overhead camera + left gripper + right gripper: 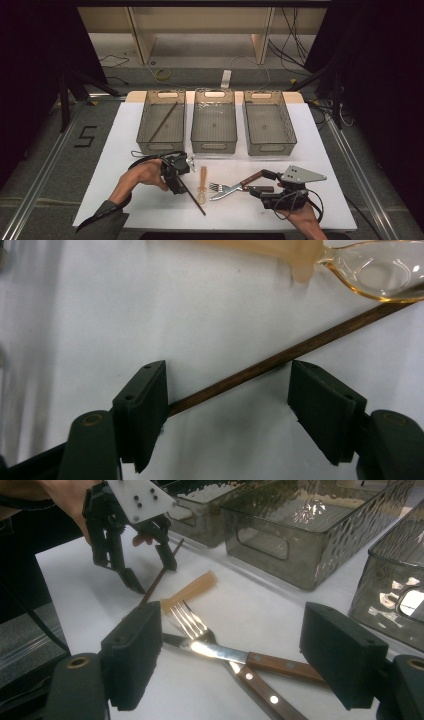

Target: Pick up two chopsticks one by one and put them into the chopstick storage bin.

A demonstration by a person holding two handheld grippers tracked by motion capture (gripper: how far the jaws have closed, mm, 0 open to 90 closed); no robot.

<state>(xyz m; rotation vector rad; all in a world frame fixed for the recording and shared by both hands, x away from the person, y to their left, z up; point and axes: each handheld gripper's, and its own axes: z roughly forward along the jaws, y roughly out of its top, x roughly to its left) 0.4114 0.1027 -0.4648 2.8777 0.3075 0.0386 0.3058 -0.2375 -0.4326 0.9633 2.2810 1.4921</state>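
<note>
White counter point(150, 210), dark floor around. Left hand-held gripper point(227, 390) tipped down, jaws wide astride chopstick point(280, 356) flat on counter, no pad contact. Right hand-held gripper point(232, 655) level, wide, over knife point(240, 656) and fork point(200, 625). Three bins: left bin point(145, 132) with one chopstick point(162, 121).

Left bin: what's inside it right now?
The left bin holds one dark chopstick, lying slantwise on the bin's bottom. Nothing else shows through the clear walls. The strip of bottom just behind the near wall is hard to make out.
</note>
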